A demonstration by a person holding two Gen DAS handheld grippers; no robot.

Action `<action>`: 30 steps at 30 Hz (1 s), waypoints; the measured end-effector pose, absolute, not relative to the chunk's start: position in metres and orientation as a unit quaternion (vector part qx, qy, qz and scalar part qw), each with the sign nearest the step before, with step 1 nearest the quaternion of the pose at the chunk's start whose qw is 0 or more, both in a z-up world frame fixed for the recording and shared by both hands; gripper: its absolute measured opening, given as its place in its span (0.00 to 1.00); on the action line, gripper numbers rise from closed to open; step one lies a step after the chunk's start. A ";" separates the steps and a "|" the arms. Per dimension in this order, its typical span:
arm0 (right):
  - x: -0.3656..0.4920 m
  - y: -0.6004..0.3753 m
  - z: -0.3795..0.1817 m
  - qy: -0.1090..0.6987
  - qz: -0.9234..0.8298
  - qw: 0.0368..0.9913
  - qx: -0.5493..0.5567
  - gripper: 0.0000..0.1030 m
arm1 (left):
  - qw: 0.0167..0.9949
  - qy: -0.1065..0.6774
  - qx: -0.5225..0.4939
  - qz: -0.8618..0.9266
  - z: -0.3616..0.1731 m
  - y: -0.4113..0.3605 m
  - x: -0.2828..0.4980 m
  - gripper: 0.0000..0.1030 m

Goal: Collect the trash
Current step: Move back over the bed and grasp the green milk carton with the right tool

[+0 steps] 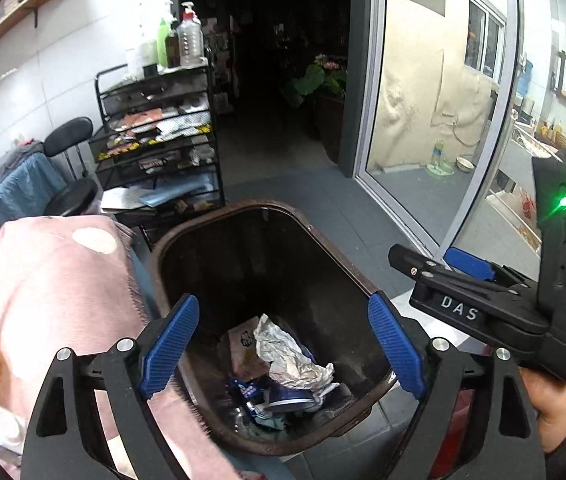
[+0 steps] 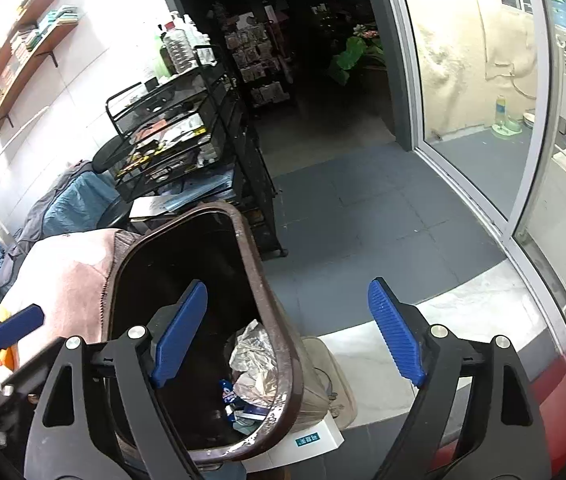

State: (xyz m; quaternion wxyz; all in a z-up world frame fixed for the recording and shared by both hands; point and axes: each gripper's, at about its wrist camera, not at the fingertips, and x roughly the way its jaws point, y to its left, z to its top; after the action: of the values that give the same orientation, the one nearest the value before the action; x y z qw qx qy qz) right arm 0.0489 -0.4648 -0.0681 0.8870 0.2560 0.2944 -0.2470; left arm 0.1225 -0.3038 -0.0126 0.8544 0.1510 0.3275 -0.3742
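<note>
A brown trash bin (image 1: 243, 210) stands open below both grippers. At its bottom lie a crumpled silver wrapper (image 1: 291, 356), a blue packet (image 1: 247, 390) and other scraps. My left gripper (image 1: 283, 344) hangs over the bin's mouth, open, with nothing between its blue pads. In the right wrist view the same bin (image 2: 239, 216) sits at lower left with the wrapper (image 2: 255, 360) inside. My right gripper (image 2: 289, 336) is open and empty above the bin's right rim, one pad over the bin and the other over the floor. Its black body (image 1: 483, 308) shows at the right of the left wrist view.
A pink cloth (image 1: 51, 280) lies against the bin's left side. Behind stands a black wire rack (image 1: 159, 140) with papers and bottles. A glass sliding door (image 1: 435, 100) is at the right. A white box (image 2: 307, 436) sits by the bin's base, and a person's hand (image 1: 551, 404) grips the right tool.
</note>
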 end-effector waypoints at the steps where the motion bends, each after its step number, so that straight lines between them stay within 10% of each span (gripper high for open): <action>1: 0.049 -0.463 -0.068 0.293 -0.244 0.889 0.254 0.82 | 0.856 0.325 0.151 -0.372 -0.010 -0.301 0.122 0.84; 30: 0.119 -0.293 -0.032 0.299 0.065 0.942 0.138 0.89 | 0.916 0.321 0.068 -0.233 0.018 -0.124 0.128 0.86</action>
State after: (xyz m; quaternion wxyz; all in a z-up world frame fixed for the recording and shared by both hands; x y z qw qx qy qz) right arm 0.1195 -0.2929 -0.0319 0.9421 0.1376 0.2988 0.0647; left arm 0.1279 -0.1239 0.0180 0.9156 0.0677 0.3210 -0.2326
